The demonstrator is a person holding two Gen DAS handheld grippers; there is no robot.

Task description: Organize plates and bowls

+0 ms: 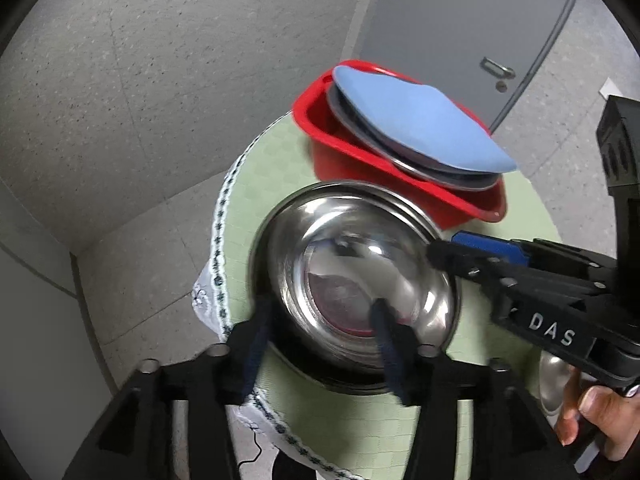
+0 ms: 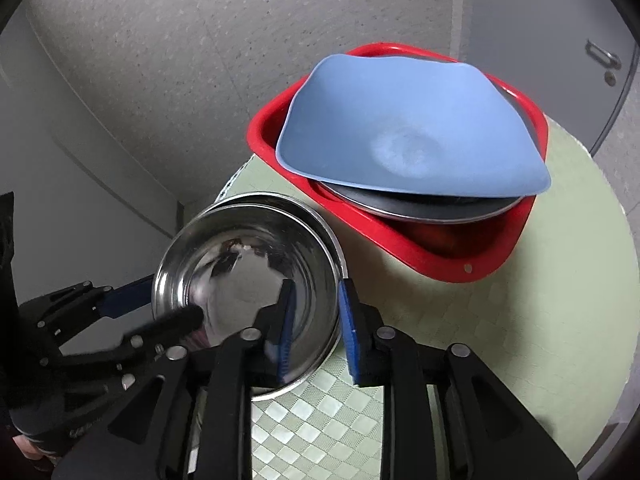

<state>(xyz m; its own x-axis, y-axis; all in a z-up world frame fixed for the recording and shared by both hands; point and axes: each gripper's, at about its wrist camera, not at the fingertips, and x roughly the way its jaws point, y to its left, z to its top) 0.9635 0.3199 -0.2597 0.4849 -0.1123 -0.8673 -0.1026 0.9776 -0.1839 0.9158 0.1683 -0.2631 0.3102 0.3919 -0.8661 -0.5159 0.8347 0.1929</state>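
Both grippers straddle the steel bowl's (image 2: 248,276) rim just in front of the red basin (image 2: 400,240): left gripper (image 1: 320,344) wide, right gripper (image 2: 316,332) narrow. Uneven closing could tip it off the worktop (image 2: 560,300).

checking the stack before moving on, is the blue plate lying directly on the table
No, the blue plate rests on a metal plate inside the red basin, well off the table.
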